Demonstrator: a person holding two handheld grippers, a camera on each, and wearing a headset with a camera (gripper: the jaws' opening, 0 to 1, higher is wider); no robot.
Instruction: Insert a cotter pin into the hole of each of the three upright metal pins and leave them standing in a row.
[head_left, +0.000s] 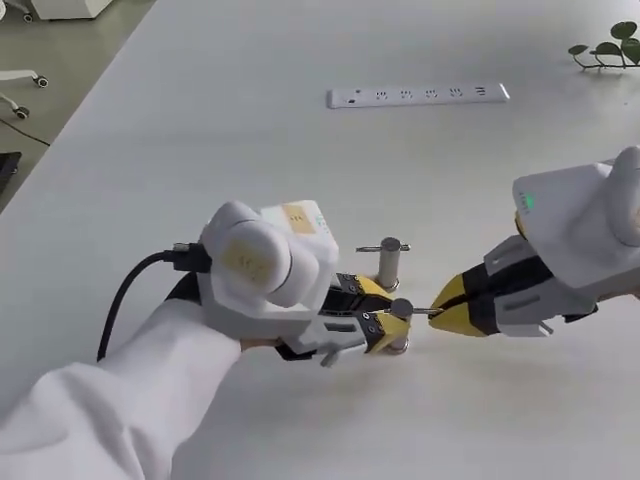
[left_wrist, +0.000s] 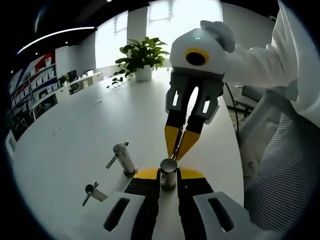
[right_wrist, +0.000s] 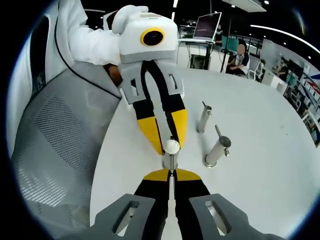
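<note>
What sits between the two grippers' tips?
An upright metal pin, clamped by the left gripper; the right gripper holds a cotter pin at its top. Clearest in the head view.

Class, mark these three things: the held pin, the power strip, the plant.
Held pin (left_wrist: 168, 165): left gripper view, its flat top.
Power strip (head_left: 418, 95): head view, middle of its body.
Plant (left_wrist: 142, 52): left gripper view, its leaves.

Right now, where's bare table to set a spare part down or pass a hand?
Free: the wide table between the power strip and the rear pin; also the near table in front of both hand-held grippers. Crowded: the centre, where the left hand-held gripper clamps the held pin and the right hand-held gripper holds a cotter pin to it.
</note>
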